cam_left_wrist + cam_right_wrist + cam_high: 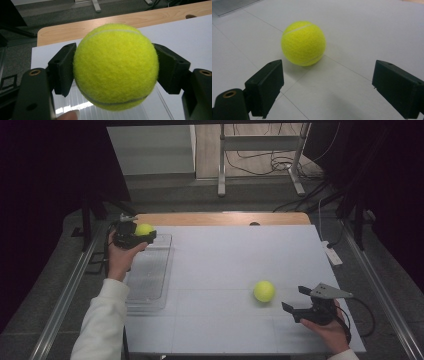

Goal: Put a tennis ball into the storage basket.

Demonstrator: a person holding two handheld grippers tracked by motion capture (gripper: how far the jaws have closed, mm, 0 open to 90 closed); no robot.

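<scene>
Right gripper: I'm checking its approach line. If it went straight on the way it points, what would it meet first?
Most likely the loose tennis ball on the white table. The right gripper stands open with the ball ahead, slightly off centre; nothing lies between.

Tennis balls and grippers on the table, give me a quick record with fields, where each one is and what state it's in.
held ball: tennis ball clamped between the left gripper's pads, above the clear tray
left gripper: shut on the held ball, at the table's far left
loose ball: second tennis ball resting on the white table, untouched
right gripper: jaws wide open, pointing at the loose ball, short of it
tray contents: nothing visible inside
</scene>
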